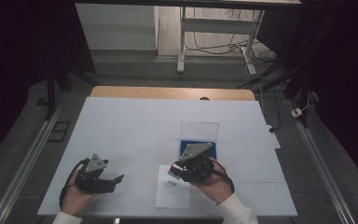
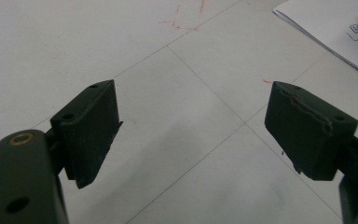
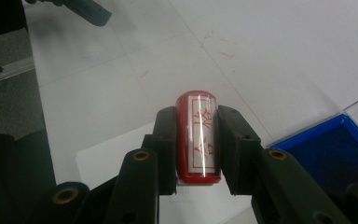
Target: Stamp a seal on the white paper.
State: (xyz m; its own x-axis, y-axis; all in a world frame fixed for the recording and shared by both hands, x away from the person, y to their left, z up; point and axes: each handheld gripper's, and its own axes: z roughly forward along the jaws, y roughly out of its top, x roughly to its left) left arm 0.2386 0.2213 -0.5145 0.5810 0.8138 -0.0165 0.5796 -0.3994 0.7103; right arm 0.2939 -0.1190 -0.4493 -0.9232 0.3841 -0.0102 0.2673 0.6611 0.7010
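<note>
Stamping is the step I judge to be in hand: my right hand-held gripper [image 3: 196,140] pinches a red seal stamp [image 3: 197,137] between its two jaws, over the near part of the white surface [image 1: 130,126]. The stamp hangs above a sheet of paper [image 1: 172,193], just beside the blue ink pad [image 1: 212,150] with its clear lid [image 1: 199,129] standing open. In the right gripper view the long axis of the stamp runs along the jaws, and its rounded red end points away from the camera, toward the surface ahead. I cannot tell if the printing face has ink. I think the next move needs the stamp turned upright, face down, then pressed flat on the paper. My left hand-held gripper [image 2: 191,126] rests low on the surface, jaws spread wide and holding nothing.
</note>
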